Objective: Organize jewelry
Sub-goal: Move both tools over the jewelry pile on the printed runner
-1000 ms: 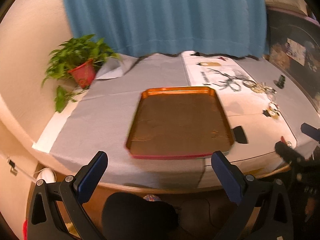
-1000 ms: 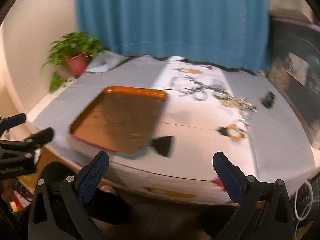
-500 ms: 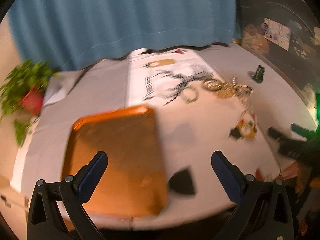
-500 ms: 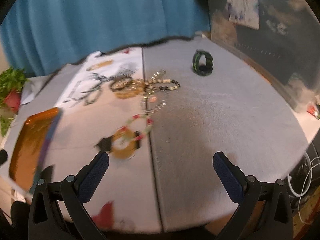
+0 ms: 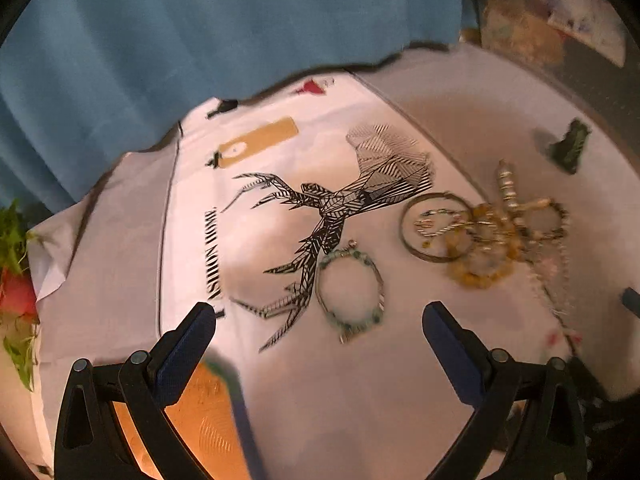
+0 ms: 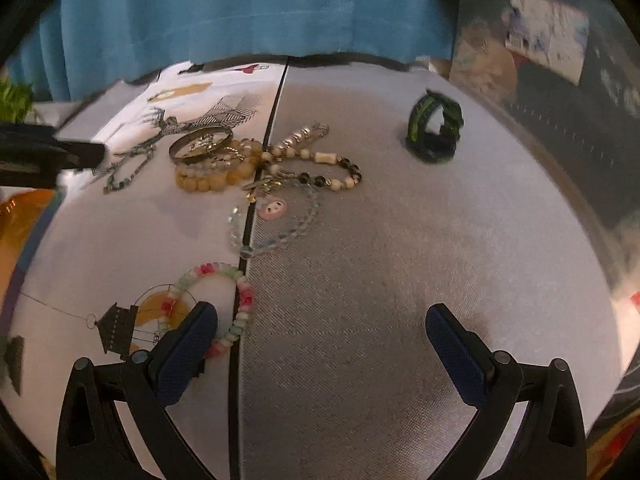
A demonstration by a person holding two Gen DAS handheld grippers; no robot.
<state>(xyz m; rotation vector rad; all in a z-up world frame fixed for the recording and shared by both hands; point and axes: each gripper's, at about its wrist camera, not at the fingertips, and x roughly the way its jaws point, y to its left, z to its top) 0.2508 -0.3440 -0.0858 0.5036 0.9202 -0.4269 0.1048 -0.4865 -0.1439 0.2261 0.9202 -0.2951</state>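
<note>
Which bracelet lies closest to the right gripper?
The pink, green and white beaded bracelet, lying right by the right gripper's left finger. The other bracelets sit farther back toward the curtain.

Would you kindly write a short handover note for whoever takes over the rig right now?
Left hand-held gripper: open, empty, above the green beaded bracelet on the printed cloth.
Right hand-held gripper: open, empty; the pink-and-green bracelet lies by its left finger.
Tangled pile of bangle, amber beads and chains sits mid-table; the clear bead strand nearer; the green-black band apart, far right.
Orange tray: what shows of it holds no jewelry.
Done: nothing sorted. Left: every piece.
</note>
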